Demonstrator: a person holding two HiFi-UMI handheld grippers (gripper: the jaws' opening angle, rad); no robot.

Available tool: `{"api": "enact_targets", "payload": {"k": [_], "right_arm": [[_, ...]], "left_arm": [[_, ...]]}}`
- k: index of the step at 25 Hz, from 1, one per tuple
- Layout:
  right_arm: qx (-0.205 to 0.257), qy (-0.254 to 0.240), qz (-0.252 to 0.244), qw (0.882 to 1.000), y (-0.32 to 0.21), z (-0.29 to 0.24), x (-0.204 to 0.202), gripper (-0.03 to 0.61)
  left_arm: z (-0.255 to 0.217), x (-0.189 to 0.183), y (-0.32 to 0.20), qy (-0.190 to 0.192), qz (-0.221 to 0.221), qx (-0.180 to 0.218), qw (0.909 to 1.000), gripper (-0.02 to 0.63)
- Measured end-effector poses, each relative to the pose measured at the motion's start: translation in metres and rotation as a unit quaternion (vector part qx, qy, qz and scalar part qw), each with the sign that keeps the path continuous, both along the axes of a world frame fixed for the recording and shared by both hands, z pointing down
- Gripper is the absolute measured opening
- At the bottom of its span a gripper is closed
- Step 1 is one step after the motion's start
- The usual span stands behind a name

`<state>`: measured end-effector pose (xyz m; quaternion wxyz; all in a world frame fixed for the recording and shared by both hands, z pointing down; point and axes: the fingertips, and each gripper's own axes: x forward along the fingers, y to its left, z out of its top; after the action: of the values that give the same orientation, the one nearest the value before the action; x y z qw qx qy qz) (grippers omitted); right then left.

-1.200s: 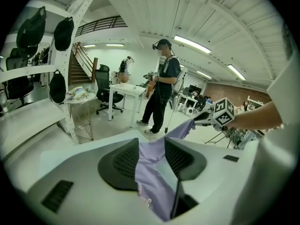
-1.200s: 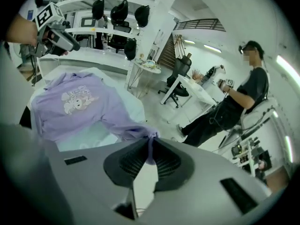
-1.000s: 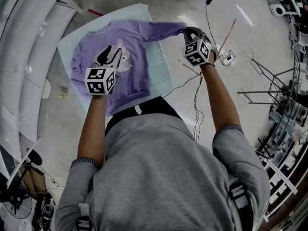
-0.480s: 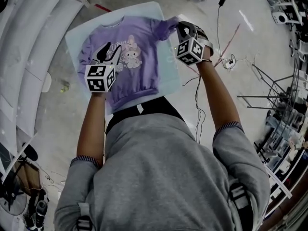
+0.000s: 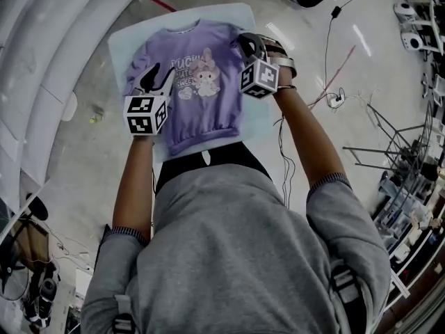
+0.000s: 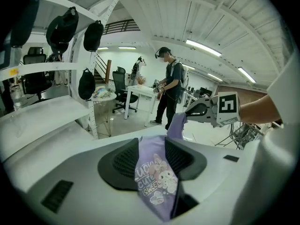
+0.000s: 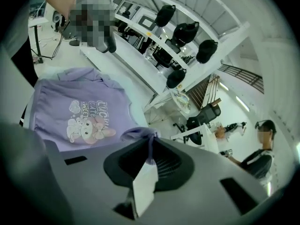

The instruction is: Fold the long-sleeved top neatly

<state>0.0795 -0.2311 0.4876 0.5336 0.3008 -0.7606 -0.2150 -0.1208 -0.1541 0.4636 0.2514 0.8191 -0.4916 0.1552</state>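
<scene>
**A:** Purple long-sleeved top with a cartoon rabbit print (image 5: 201, 110) lies front up on the pale rectangular table (image 5: 243, 12). Right claw (image 7: 150, 149) is clamped on the bunched end of the sleeve on the person's right (image 7: 136, 134), holding it up over that edge of the chest.

**B:** Left claw?

**A:** Left claw (image 6: 152, 149) hangs over the other half of the top. Jaws are apart with nothing pinched, and the print shows through the gap. Can't tell if the tips touch the cloth.

**B:** So this looks like the sleeve fold-in. How do we do it clean?

**A:** My take:
- Carry the cuff straight across the chest, low over the cloth.
- Put the crease at the shoulder line, parallel to the side seam.
- Set the left claw down on the body just inside that crease first, as a pin.
- Open the right claw only once the cuff lies flat.

**B:** Risks?

**A:** It's probably a soft knit, and it's already bunched at the pads, so a high drop likely leaves a twisted sleeve. A sideways pull without the pin would likely drag the whole top and skew the ribbed hem (image 5: 205, 134), which sits near the table's near edge.
</scene>
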Motion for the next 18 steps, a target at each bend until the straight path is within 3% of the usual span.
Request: {"api": "enact_targets", "payload": {"k": [9, 18], "right_arm": [[-0.019, 0.010, -0.065, 0.998, 0.010, 0.057, -0.089, 0.044], [-0.060, 0.054, -0.115, 0.990, 0.023, 0.131, -0.160, 0.046]], "left_arm": [[0.021, -0.042, 0.015, -0.002, -0.026, -0.016, 0.9995, 0.198], [0.047, -0.084, 0.038, -0.007, -0.048, -0.041, 0.9980, 0.198]]}}
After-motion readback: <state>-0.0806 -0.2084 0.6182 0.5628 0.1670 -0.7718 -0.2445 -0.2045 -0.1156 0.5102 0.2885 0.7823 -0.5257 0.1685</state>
